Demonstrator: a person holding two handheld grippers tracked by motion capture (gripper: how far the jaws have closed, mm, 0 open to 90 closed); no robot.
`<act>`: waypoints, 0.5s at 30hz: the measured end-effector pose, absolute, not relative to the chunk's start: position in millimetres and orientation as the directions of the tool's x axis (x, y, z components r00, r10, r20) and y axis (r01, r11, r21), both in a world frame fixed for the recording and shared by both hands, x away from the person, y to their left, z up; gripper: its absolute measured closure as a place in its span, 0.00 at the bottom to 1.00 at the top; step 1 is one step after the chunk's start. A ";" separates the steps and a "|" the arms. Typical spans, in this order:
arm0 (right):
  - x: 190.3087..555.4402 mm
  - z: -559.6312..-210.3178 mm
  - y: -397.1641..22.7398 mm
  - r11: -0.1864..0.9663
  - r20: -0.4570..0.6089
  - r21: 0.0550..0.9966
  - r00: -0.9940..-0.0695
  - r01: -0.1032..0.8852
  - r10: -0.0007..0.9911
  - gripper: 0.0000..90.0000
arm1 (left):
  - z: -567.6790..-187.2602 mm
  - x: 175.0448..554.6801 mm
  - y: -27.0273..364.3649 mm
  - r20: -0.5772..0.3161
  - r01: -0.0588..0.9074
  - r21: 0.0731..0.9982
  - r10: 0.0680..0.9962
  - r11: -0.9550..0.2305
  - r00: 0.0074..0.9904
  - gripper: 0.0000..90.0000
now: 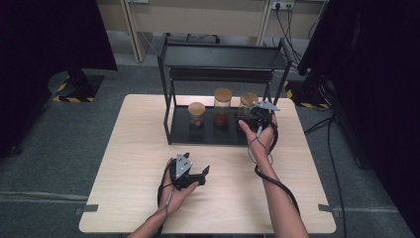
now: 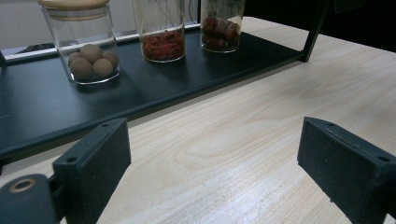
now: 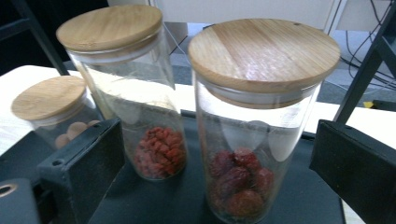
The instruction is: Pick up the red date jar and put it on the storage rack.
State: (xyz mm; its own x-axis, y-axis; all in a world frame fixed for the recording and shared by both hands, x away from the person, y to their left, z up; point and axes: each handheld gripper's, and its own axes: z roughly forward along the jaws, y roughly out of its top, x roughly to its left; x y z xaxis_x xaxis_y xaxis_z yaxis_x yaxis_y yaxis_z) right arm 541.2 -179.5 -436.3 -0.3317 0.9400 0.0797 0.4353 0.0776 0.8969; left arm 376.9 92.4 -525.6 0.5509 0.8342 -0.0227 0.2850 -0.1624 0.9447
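Black jaws of my right gripper point(image 3: 205, 154) fill the foreground of the right gripper view, spread wide to either side of the jar of red fruit point(image 3: 243, 140). The pads stand clear of the glass, so nothing is held. That jar has a wooden lid and stands at the right end of the bottom shelf of the black rack point(image 1: 198, 133), with dark red fruit piled at its bottom. Just beside it is the middle jar point(image 3: 140, 102), taller, with small red berries in it, and farther along the shelf is the short jar point(image 3: 56, 112) of pale round balls.

From the high view, I see the right gripper raised at the rack's front right corner, right against the fruit jar. My left gripper point(image 2: 210, 163) lies low over the table point(image 1: 143, 148), well apart from the rack, its jaws wide open and empty, with bare wood between them.
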 end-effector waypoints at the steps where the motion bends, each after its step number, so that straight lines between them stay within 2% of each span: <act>1: 540.1 -435.6 -179.2 0.080 0.078 0.898 -0.336 0.432 0.939 0.04 | -525.6 377.0 92.4 -0.023 0.285 0.945 0.834 -0.162 0.551 0.10; 15: 529.2 -434.5 -176.7 0.092 0.073 0.899 -0.355 0.427 0.932 0.04 | -525.6 376.9 92.5 -0.023 0.285 0.945 0.835 -0.161 0.550 0.10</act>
State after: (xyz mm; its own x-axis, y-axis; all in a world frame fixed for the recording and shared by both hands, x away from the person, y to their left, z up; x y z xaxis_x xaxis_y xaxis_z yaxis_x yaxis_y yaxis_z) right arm 529.2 -176.7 -434.5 -0.3554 0.9318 0.0732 0.4274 0.0924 0.8993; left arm 376.9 92.5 -525.6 0.5504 0.8346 -0.0234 0.2848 -0.1614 0.9449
